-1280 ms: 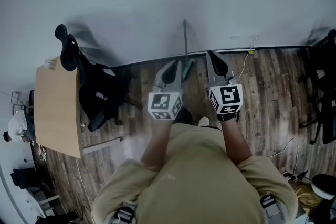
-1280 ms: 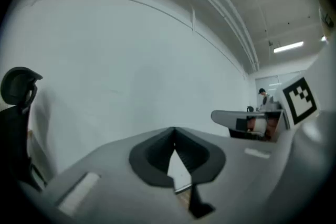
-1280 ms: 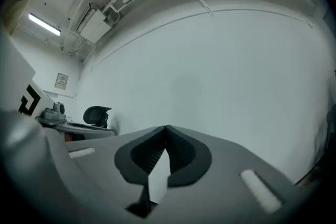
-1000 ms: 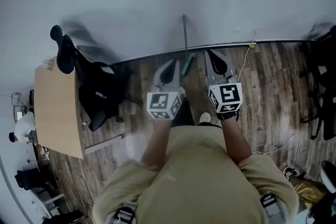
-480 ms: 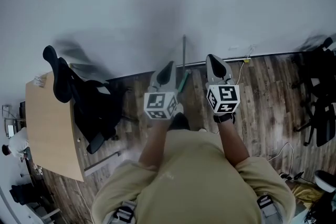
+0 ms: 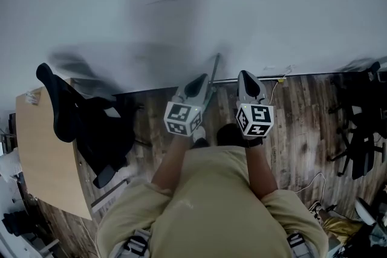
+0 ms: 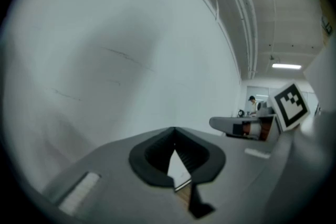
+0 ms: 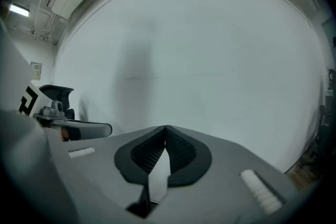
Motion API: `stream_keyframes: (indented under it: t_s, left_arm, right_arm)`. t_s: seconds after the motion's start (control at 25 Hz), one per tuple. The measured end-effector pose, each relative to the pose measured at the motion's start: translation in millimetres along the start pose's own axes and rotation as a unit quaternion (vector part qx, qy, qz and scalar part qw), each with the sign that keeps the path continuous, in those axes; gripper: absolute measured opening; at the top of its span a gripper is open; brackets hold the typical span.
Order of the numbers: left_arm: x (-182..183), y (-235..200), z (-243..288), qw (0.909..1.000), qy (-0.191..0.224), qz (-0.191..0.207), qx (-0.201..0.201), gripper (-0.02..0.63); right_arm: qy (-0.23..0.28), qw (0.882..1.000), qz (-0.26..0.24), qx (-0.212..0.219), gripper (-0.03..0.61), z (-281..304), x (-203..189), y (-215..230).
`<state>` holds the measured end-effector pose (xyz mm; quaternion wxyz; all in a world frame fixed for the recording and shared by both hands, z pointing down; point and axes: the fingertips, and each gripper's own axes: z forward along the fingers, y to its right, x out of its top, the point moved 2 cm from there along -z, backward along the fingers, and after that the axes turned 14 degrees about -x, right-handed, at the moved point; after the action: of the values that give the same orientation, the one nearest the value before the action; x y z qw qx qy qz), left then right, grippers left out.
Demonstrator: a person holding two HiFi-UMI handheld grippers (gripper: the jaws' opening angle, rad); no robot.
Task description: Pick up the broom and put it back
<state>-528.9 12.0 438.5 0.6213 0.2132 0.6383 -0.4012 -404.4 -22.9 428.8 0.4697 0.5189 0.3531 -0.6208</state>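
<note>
The broom [image 6: 215,67] leans against the white wall, its thin grey handle rising from the floor between my two grippers. In the head view my left gripper [image 6: 199,83] is just left of the handle and covers its lower part; whether they touch I cannot tell. My right gripper [image 6: 249,78] is a short way to its right. Both point level at the wall. In the left gripper view the left gripper [image 7: 175,131] has its pads meeting at the tip, nothing between. The right gripper [image 8: 165,128] is likewise shut and empty. Neither gripper view shows the broom.
A wooden desk [image 6: 42,154] and a black office chair [image 6: 84,124] stand to the left. A white cable [image 6: 275,84] runs along the skirting at the right, with black chairs [image 6: 357,130] beyond. The wall [image 6: 181,3] is close ahead. A person [image 7: 252,104] stands far off.
The person has stepped closer to the wall and both grippers have moved forward with them. The broom handle now sits right beside the left gripper. Both stay shut.
</note>
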Motion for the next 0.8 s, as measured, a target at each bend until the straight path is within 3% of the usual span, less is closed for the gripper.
stream_keyframes:
  t_s: [0.28, 0.4, 0.8]
  left_arm:
    - [-49, -39, 24, 0.9981, -0.030, -0.054, -0.007, 0.003]
    - [-66, -52, 37, 0.9975, -0.043, -0.056, -0.003, 0.003]
    - [-130, -96, 58, 0.9924, -0.074, -0.087, 0.047, 0.003]
  right_arm:
    - [-0.090, 0.996, 0.000, 0.012, 0.007, 62, -75, 0]
    - [-0.115, 0.993, 0.006, 0.015, 0.008, 88, -97, 3]
    - [-0.202, 0.977, 0.005, 0.065, 0.008, 128, -189, 0]
